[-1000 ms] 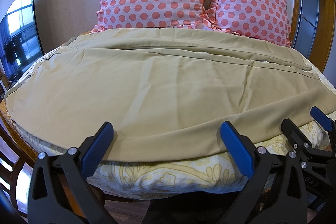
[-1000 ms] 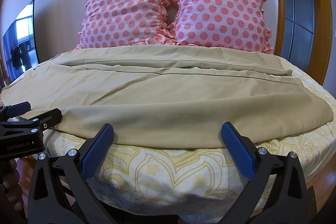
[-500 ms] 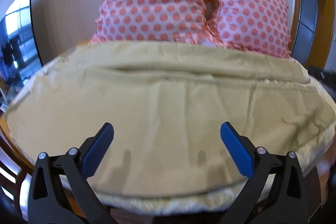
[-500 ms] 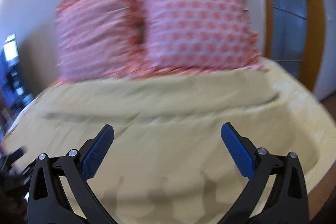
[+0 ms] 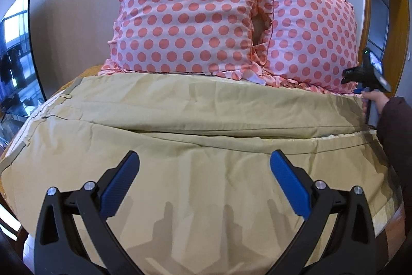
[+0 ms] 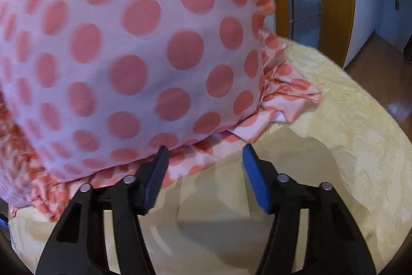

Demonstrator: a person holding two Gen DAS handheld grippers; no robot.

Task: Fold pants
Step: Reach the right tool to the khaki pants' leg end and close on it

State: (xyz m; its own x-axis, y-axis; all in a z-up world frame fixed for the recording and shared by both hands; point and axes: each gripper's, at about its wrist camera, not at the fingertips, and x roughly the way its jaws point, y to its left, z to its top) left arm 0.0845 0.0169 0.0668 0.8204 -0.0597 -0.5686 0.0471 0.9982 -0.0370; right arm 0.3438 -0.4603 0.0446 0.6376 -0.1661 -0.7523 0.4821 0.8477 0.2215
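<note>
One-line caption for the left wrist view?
Open left gripper hovers over tan pants spread on bed, polka-dot pillows behind.

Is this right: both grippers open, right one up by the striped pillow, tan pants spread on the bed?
Not striped. The right wrist view shows the right gripper open beside a pink polka-dot pillow. Left gripper open over the tan pants, as stated.

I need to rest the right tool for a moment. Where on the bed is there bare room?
Bare quilt lies right of the polka-dot pillow, out to the bed's edge, beside the right hand-held gripper. It is crowded elsewhere: the tan pants cover the middle and near side, and both pillows fill the head.
</note>
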